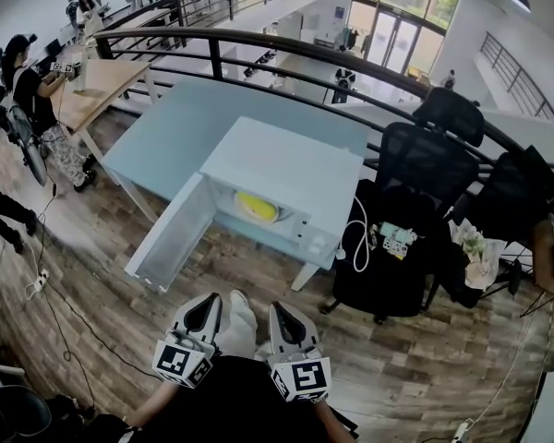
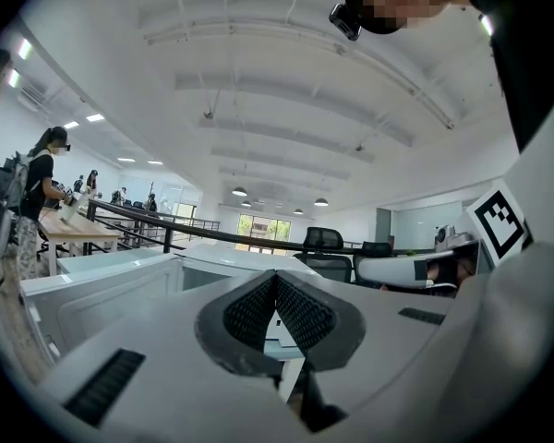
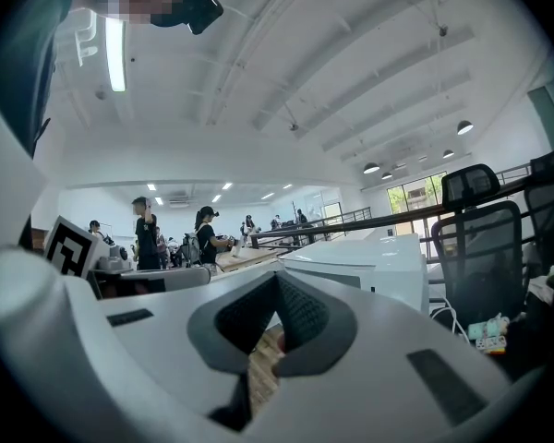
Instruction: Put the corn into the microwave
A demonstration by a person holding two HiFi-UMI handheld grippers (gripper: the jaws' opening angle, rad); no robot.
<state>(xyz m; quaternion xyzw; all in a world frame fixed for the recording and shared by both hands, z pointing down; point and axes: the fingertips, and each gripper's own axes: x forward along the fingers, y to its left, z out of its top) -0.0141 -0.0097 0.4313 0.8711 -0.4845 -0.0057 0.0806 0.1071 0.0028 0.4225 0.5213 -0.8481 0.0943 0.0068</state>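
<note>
**One corn cob inside the open microwave, two shut hand-held grippers held back**

One microwave (image 1: 291, 166), white, stands on one pale blue worktop (image 1: 180, 123). Its door (image 1: 169, 238) hangs wide open toward 8 o'clock. Inside the cavity lies the one yellow corn (image 1: 257, 208), touched by no gripper.

There are two hand-held grippers. In the head view both sit at 6 o'clock, well apart from the microwave, which is at 12 o'clock from them. The left hand-held gripper (image 2: 277, 280) has its jaws pressed together with nothing between them. The right hand-held gripper (image 3: 278, 280) is also pressed together and empty. Nothing stands between either of them and the open cavity, only bare wooden floor (image 1: 425, 358).

At 3 o'clock of the microwave stand three black office chairs (image 1: 423, 166). The nearest one's seat carries some small white and green items (image 1: 397, 240). A white cable (image 1: 358, 233) hangs beside it.

A dark curved railing (image 1: 286, 49) runs behind the worktop at 12 o'clock. At 10 o'clock one person (image 1: 28, 90) stands at a wooden table (image 1: 106, 81).
</note>
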